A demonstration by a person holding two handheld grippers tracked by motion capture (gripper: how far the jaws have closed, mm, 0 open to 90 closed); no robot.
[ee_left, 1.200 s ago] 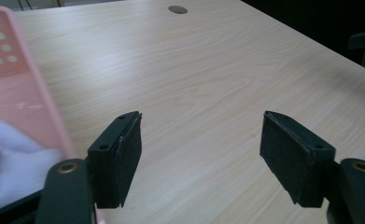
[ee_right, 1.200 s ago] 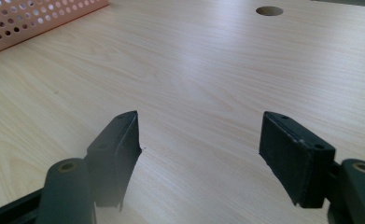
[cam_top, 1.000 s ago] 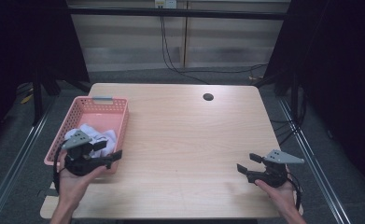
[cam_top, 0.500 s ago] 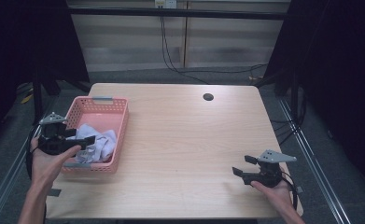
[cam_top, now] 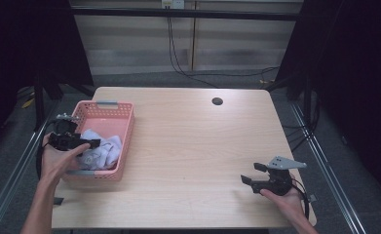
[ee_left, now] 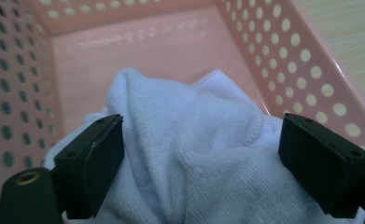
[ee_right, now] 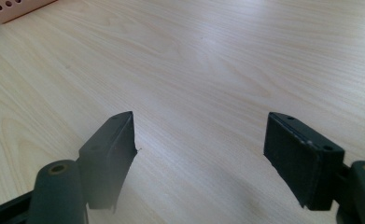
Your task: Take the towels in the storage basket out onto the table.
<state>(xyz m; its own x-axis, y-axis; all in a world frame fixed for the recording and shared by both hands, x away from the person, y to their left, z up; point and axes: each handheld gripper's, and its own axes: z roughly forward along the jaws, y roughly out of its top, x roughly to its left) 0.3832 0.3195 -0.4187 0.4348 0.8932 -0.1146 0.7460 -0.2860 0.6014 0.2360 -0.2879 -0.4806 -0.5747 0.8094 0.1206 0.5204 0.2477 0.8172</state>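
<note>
A pink perforated basket (cam_top: 128,141) stands at the table's left edge with a crumpled white towel (cam_top: 100,148) in it. My left gripper (cam_top: 94,144) reaches in over the basket's left rim. In the left gripper view its jaws (ee_left: 201,158) stand wide on either side of the towel (ee_left: 194,135), low inside the basket wall (ee_left: 306,70); they have just been opening, and the cloth bulges between them ungripped. My right gripper (cam_top: 250,173) rests near the table's front right, open over bare wood (ee_right: 201,140) with nothing between its jaws.
A wooden table (cam_top: 193,141) carries a round cable hole (cam_top: 217,101) at the back right. The basket's corner (ee_right: 17,9) peeks into the right gripper view at top left. Dark floor and metal rails flank the table; cables hang behind it.
My left hand has swung from the basket's front edge round to its left side, and its jaws now point into the basket over the towel. The right hand has stayed put.
</note>
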